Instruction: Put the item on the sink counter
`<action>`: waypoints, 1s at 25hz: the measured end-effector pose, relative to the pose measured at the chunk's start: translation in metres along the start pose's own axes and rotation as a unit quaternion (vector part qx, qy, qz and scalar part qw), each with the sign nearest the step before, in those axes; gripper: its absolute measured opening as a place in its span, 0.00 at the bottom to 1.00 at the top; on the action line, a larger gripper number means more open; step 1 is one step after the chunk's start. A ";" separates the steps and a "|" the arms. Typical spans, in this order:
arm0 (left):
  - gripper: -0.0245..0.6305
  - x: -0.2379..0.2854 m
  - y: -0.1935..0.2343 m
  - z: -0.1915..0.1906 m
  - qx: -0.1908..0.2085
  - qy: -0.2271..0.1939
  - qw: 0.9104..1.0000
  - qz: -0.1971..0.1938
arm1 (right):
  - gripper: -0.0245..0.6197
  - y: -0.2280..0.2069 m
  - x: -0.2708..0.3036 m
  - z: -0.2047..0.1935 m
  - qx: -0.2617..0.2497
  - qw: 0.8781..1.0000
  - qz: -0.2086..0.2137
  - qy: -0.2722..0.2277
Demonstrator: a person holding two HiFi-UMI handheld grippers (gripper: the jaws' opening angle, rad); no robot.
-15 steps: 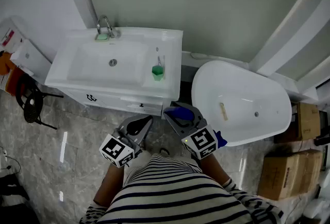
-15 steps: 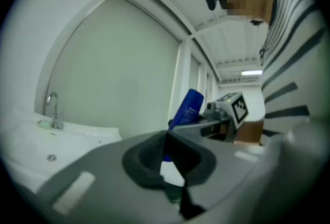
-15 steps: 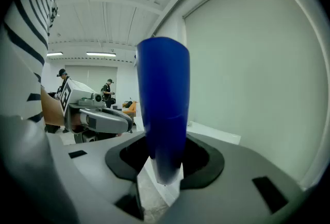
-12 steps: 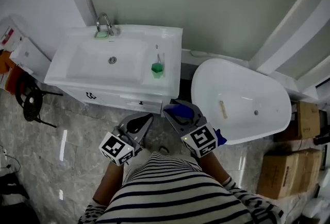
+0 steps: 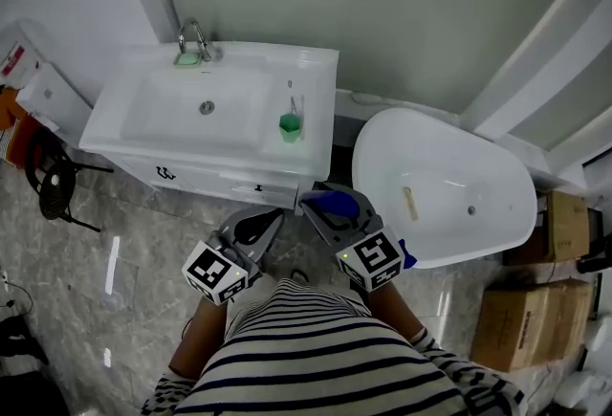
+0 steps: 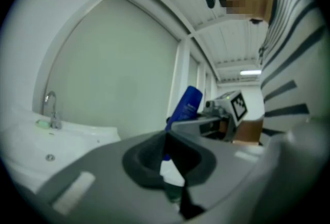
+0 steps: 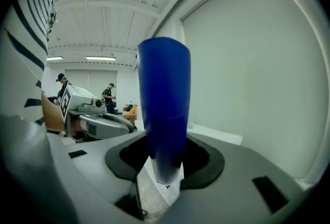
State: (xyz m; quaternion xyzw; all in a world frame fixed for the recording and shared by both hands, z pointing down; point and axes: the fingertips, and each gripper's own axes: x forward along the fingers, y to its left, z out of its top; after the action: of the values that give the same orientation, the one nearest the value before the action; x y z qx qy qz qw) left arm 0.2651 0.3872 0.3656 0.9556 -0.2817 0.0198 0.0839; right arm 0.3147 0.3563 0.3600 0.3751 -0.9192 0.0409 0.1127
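— The right claw point(image 7: 161, 169): what has it got?
— It's clamped on the blue bottle point(image 7: 164, 99). The bottle stands up out of the jaws, its pale narrow end down between the pads.
— And the left claw point(image 6: 166, 138)?
— Jaws together, nothing in them. It sits just left of the right claw, and both are held close in front of the person's striped shirt point(image 5: 325, 347).
— So where is the bottle relative to the sink counter point(image 5: 317, 79)?
— Not on it. The counter lies ahead of the right claw and mostly to its left, apart from the bottle.
— Anything up there?
— A green cup point(image 5: 291, 127) with something thin standing in it. It's the nearest thing ahead of the claws, on the strip right of the basin. Farther ahead and well left is the faucet point(image 5: 194, 43), with a green soap point(image 5: 187, 59) at its foot.
— And on the claw's right?
— A white bathtub point(image 5: 478, 165), its near rim just beside the right claw in the head view.
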 end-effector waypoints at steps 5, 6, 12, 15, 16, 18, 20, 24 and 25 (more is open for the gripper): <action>0.05 0.002 -0.003 -0.001 0.000 0.003 1.000 -0.002 | 0.29 0.000 0.000 -0.001 0.002 1.000 0.001 0.000; 0.05 0.002 -0.003 -0.002 0.000 0.004 1.000 -0.003 | 0.29 0.001 -0.001 -0.001 0.003 1.000 0.003 0.001; 0.05 0.004 -0.003 -0.003 0.000 0.007 1.000 -0.004 | 0.29 0.004 -0.003 -0.003 0.003 1.000 0.009 0.004; 0.05 0.005 -0.003 -0.004 -0.001 0.007 1.000 -0.007 | 0.29 0.005 -0.003 -0.001 -0.004 1.000 0.010 0.009; 0.05 0.005 -0.002 -0.004 -0.002 0.007 1.000 -0.007 | 0.29 0.005 -0.003 -0.001 -0.007 1.000 0.010 0.011; 0.05 0.006 -0.001 -0.004 -0.002 0.007 1.000 -0.009 | 0.29 0.005 -0.003 -0.001 -0.011 1.000 0.013 0.014; 0.05 0.007 0.001 -0.004 -0.002 0.006 1.000 -0.010 | 0.29 0.005 -0.002 -0.001 -0.012 1.000 0.015 0.018; 0.05 0.006 0.008 0.000 -0.007 -0.001 1.000 -0.008 | 0.29 0.006 0.004 0.000 -0.013 0.999 0.019 0.025; 0.05 0.004 0.011 0.001 -0.009 -0.002 1.000 -0.008 | 0.29 0.006 0.006 0.001 -0.013 0.999 0.020 0.025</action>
State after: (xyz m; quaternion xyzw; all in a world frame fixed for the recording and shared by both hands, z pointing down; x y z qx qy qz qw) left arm 0.2631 0.3758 0.3662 0.9570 -0.2746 0.0150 0.0919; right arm 0.3061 0.3560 0.3603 0.3536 -0.9240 0.0411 0.1400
